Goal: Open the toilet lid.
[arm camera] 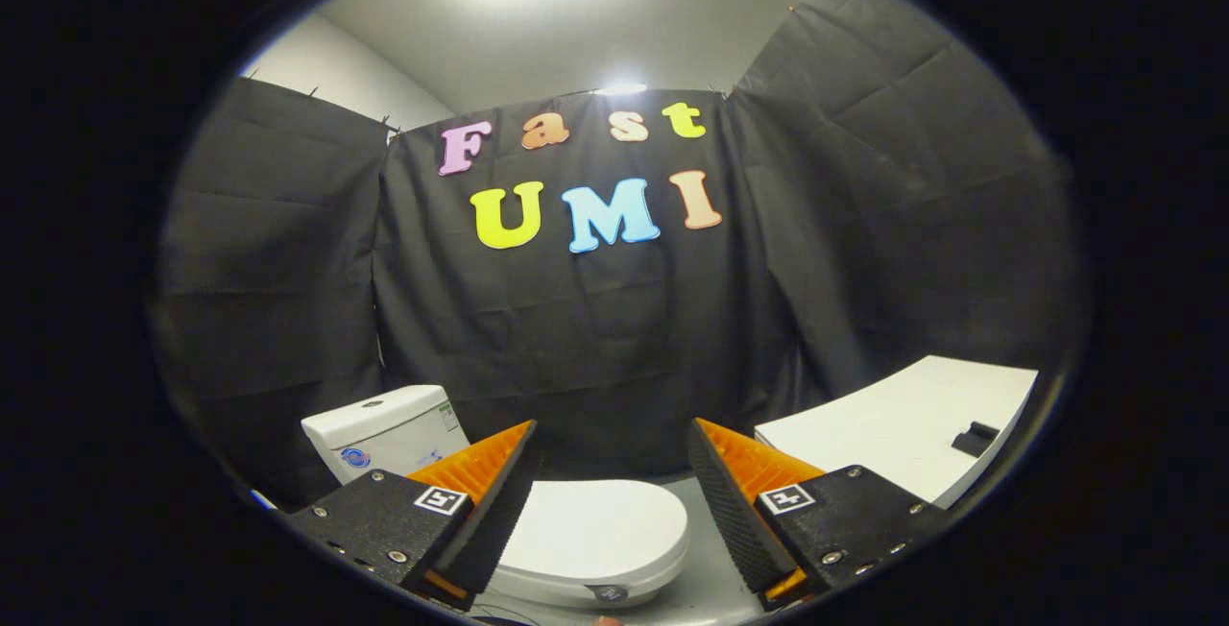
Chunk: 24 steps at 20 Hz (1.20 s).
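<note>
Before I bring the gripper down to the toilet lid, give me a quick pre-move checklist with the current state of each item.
1. Lid state: toilet lid lies flat and closed on the bowl, task not started: ok to proceed.
2. Gripper open: the fingers stand wide apart, nothing between them: ok.
3. Alignment: the lid sits below, mostly toward the left finger, not centred in the gap: not ok.
4. Contact: neither finger touches the lid yet: ok.
5. Front lip of the lid, where fingers could catch: the gap under it is too small to judge: cannot tell.
6. Swing room: tank stands behind the lid; white table is off to the right: ok.
</note>
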### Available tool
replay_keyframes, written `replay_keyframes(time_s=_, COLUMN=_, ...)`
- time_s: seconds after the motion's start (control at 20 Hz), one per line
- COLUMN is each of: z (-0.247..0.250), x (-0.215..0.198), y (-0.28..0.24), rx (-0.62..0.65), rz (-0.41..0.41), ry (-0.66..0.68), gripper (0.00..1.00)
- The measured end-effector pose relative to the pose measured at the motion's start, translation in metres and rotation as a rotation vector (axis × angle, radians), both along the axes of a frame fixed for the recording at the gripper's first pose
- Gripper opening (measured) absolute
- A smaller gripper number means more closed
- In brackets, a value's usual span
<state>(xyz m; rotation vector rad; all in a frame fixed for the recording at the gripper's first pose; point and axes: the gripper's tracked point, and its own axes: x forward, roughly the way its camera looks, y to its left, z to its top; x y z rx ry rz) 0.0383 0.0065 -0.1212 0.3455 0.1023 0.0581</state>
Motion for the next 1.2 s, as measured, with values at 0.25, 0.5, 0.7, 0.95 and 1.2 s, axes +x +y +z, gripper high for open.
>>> replay_keyframes(time_s=0.25, z=-0.060, x=0.005, y=0.024, rx=0.088, rz=0.042, ry=0.093, gripper=0.96)
replay_keyframes(time_s=0.5, z=-0.105, x=0.004, y=0.042, rx=0.178, rz=0.032, ry=0.198, gripper=0.96)
replay_keyframes(time_s=0.7, z=-0.148, x=0.002, y=0.068, rx=0.290, rz=0.026, ry=0.288, gripper=0.96)
replay_keyframes(time_s=0.95, z=-0.194, x=-0.014, y=0.088, rx=0.388, rz=0.011, ry=0.393, gripper=0.96)
replay_keyframes(time_s=1.2, z=-0.230, x=-0.026, y=0.104, rx=0.438, rz=0.000, ry=0.478, gripper=0.96)
